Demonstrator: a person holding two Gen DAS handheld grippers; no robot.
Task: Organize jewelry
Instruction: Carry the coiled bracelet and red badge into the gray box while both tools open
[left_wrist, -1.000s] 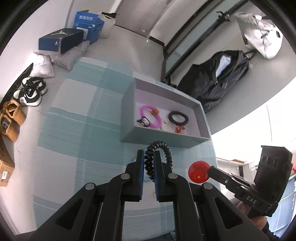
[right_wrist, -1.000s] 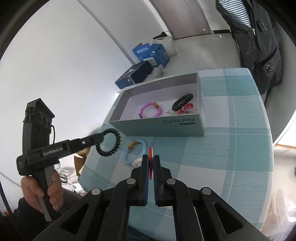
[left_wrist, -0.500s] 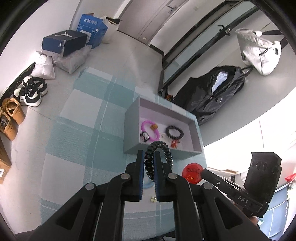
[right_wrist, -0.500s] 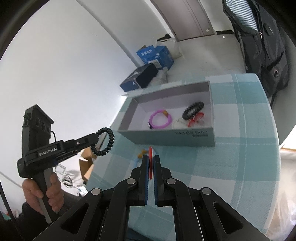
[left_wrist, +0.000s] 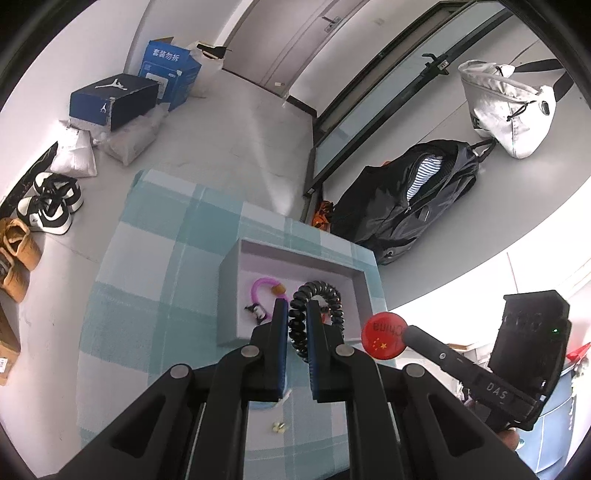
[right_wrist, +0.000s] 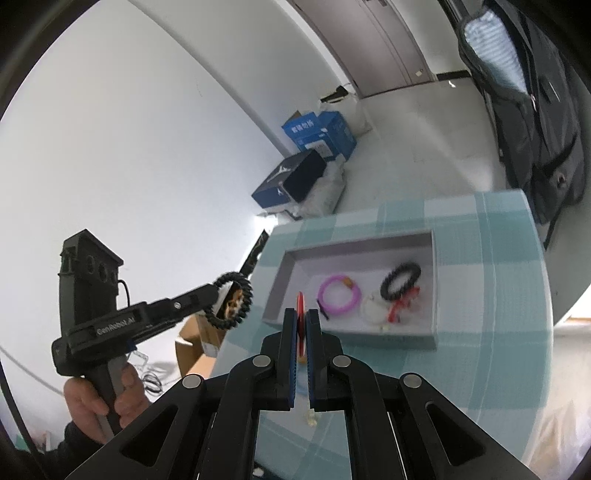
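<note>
Left tool (left_wrist: 297, 325), clamped on a black coil bracelet (left_wrist: 314, 314), sits low centre, grey tray (left_wrist: 295, 254) just above.

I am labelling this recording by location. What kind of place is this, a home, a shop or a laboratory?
Most likely a home, near the entrance. Shoes stand along the wall, a black backpack and a white bag hang beside a door, and the grey box rests on a table with a checked cloth.

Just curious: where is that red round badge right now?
The red badge is pinched in the right tool, in the air near the grey box.
</note>
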